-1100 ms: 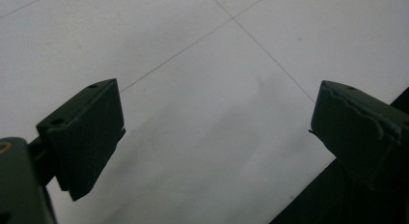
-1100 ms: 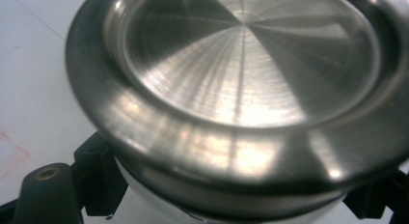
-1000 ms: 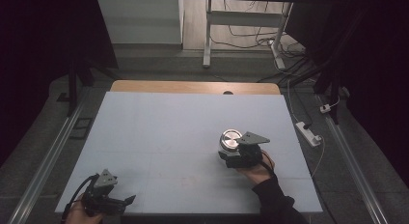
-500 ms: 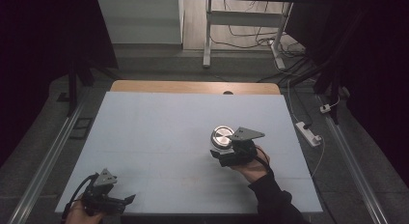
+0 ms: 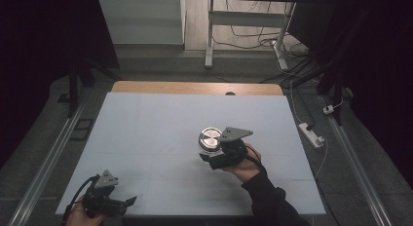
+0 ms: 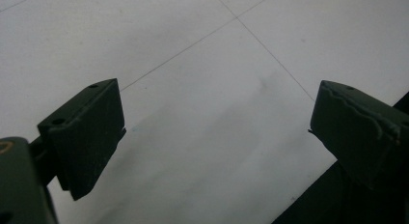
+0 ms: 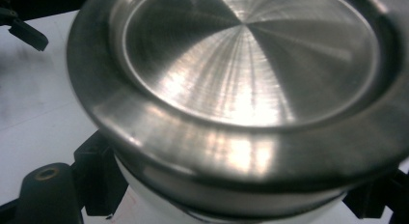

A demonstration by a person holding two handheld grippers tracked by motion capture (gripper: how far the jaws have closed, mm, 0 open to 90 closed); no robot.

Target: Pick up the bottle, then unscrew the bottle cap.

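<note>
A round white container with a brushed-steel lid hangs a little above the white table top, right of centre. My right gripper is shut on its body just below the lid, with a hand behind it. Close up in the right gripper view, the steel lid tilts over the white body, and the right gripper has black jaws on both sides of that body. My left gripper rests at the table's front left corner. In its own view the left gripper is open with nothing between the jaws.
The table's front edge lies right beside the left gripper. A wooden strip marks the far edge. A white power strip and cables lie on the floor to the right. Metal rails run along both sides.
My right gripper has carried the steel-lidded container leftwards and lifted it a little off the table. The left gripper has stayed where it was.
</note>
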